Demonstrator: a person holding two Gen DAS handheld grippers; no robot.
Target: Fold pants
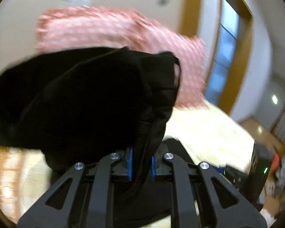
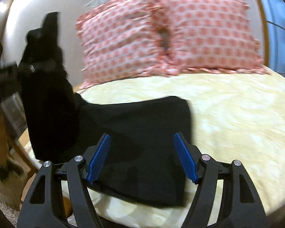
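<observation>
Item 1, pants (image 2: 138, 133): black, one part lying flat on my bed's yellow bedspread (image 2: 237, 114), the other end lifted up at the left side of my right wrist view, well above the mattress.

Item 2, left gripper (image 1: 141, 163): my jaws are clamped tight on a bunched fold of the black pants, blue pads (image 1: 130, 164) pressed against the cloth on both sides. From my left wrist view the fabric rises from the jaws and billows to the left, filling most of the frame; a thin cord loop (image 1: 177, 70) shows at its upper right edge.

Item 3, right gripper (image 2: 142, 157): my jaws stand wide apart with nothing between them, hovering over the flat part of the pants near the bed's front edge. I cannot tell whether the fingertips touch the cloth.

Item 4, pillows (image 2: 209, 32): two, pink-and-white checked, propped side by side and touching, at the head of the bed against a cream wall.

Item 5, window (image 1: 226, 47): blue-lit, wooden frame, to the right of the bed.
</observation>
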